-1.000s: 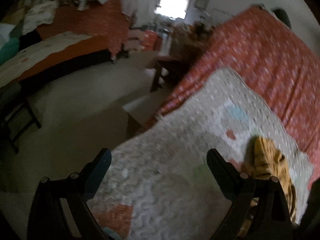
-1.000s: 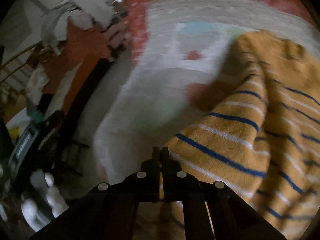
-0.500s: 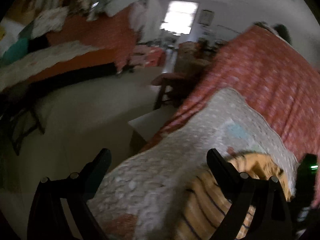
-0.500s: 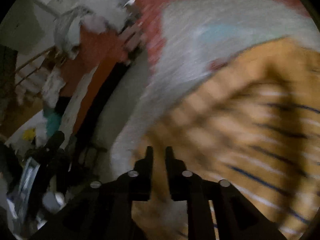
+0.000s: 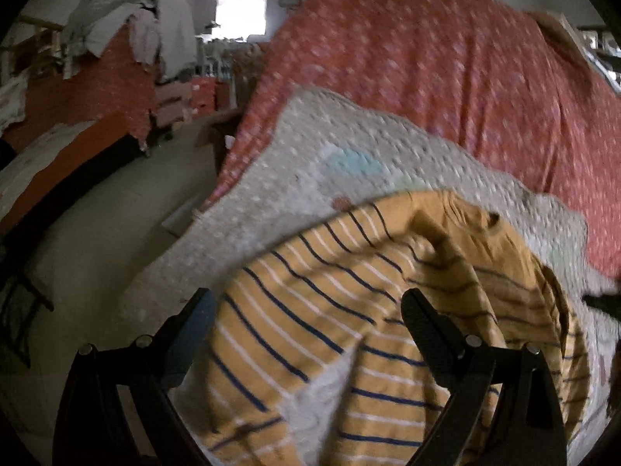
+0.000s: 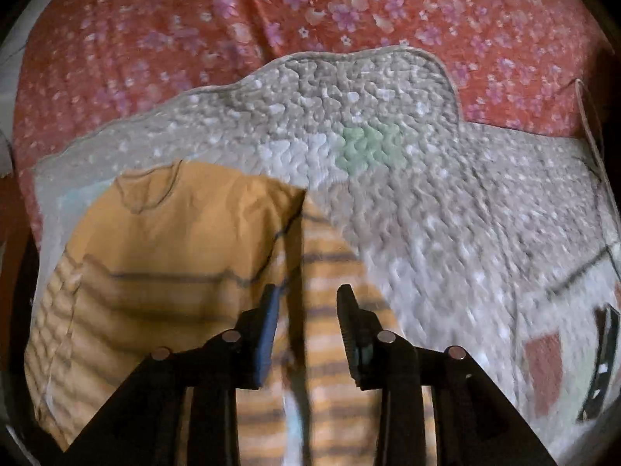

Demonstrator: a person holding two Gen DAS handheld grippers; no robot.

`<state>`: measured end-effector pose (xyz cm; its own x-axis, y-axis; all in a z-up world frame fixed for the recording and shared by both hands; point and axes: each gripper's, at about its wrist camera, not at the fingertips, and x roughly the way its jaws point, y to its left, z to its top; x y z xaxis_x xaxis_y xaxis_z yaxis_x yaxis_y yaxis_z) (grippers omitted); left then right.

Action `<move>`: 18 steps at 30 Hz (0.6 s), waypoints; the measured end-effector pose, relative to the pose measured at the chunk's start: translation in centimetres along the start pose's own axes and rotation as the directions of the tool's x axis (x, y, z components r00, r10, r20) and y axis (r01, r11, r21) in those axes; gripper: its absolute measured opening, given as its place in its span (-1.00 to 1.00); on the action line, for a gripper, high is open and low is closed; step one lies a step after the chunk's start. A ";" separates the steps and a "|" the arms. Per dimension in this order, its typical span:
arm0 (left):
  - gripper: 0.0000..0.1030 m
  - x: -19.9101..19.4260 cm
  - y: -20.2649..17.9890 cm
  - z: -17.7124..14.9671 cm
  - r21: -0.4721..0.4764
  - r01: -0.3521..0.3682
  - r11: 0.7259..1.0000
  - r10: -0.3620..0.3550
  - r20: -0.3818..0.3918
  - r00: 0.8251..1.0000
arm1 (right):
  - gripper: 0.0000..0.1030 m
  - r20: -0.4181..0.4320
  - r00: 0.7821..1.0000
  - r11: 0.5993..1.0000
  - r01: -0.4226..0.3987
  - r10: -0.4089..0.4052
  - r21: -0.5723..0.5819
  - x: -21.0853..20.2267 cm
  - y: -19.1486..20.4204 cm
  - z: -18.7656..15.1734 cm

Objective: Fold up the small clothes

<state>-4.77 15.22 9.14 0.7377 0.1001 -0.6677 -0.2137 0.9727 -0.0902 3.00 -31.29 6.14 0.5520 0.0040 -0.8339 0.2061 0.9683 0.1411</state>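
Observation:
A small yellow shirt with dark blue and white stripes (image 5: 349,310) lies spread on a grey quilted mat (image 5: 271,202). My left gripper (image 5: 306,310) is open just above the shirt and holds nothing. In the right wrist view the same shirt (image 6: 174,233) lies with its plain back panel and neckline up, folded over the striped part. My right gripper (image 6: 308,303) is open over the fold edge of the shirt, with nothing between its fingers.
The mat (image 6: 388,147) lies on a red flowered bedspread (image 6: 271,19). The bed's left edge drops to a pale floor (image 5: 97,233). A second bed with piled clothes (image 5: 116,19) stands across the room. A dark object (image 6: 601,361) lies on the mat at far right.
My right gripper was shut on the shirt, opened and let it go; the shirt now lies flat on the mat. My left gripper swung right, over the shirt.

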 end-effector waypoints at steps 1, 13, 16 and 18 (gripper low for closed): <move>0.86 0.3 -0.7 -0.2 0.015 -0.002 1.000 0.002 -0.007 1.000 | -0.30 -0.006 1.000 1.000 -0.010 0.010 -0.005 1.4 0.5 0.9; 0.86 4.7 -4.9 -1.2 0.112 0.006 0.994 0.008 -0.116 0.993 | -0.96 -0.118 0.972 0.972 0.185 -0.203 -0.143 10.0 -0.2 7.4; 0.86 5.3 -5.1 -1.3 0.118 0.010 0.993 0.006 -0.132 0.991 | -0.96 -0.091 0.961 0.964 0.253 -0.261 -0.083 10.4 -1.8 9.7; 0.86 5.8 -5.2 -1.4 0.129 0.001 0.992 0.017 -0.142 0.990 | -1.00 -0.054 0.929 0.929 0.360 -0.366 -0.090 10.8 -1.8 10.4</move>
<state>-0.32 10.44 4.71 0.6352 0.0862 -0.7675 -0.1286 0.9917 0.0050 16.96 -35.57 2.43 0.3941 -0.3369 -0.8551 0.3176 0.9230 -0.2173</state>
